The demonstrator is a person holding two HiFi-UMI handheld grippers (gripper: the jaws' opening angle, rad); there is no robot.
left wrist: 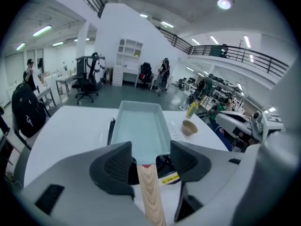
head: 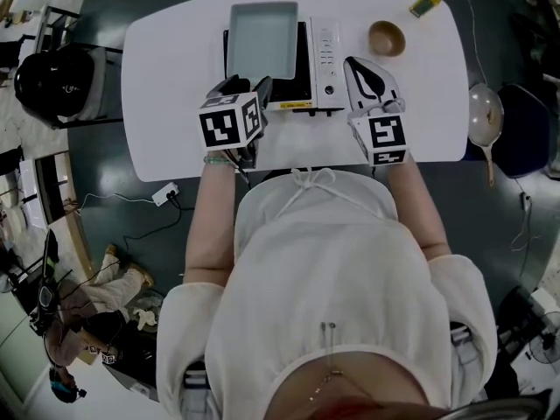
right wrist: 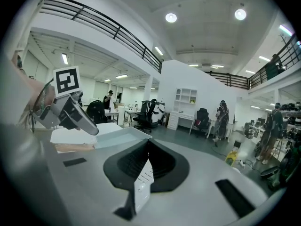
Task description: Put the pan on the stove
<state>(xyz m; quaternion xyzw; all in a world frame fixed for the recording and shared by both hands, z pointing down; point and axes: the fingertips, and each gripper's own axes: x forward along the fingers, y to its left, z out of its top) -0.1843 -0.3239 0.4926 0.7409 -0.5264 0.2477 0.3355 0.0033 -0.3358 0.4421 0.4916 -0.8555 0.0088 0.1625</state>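
Observation:
A pale blue rectangular pan [head: 262, 38] sits on the stove [head: 325, 55] at the back middle of the white table [head: 175, 103]. Its wooden handle [left wrist: 150, 192] points toward me. My left gripper [head: 249, 84] is at that handle. In the left gripper view the left gripper [left wrist: 150, 161] is open, with the handle between the pads and gaps on both sides, and the pan [left wrist: 141, 126] lies just ahead. My right gripper [head: 354, 62] hovers over the stove's right edge. In the right gripper view the right gripper [right wrist: 148, 161] has its jaws together.
A wooden bowl [head: 386, 38] and a yellow bottle [head: 428, 0] stand at the table's back right. A round frying pan [head: 484, 116] rests on a chair beyond the right edge. A black backpack [head: 52, 77] sits on a chair to the left.

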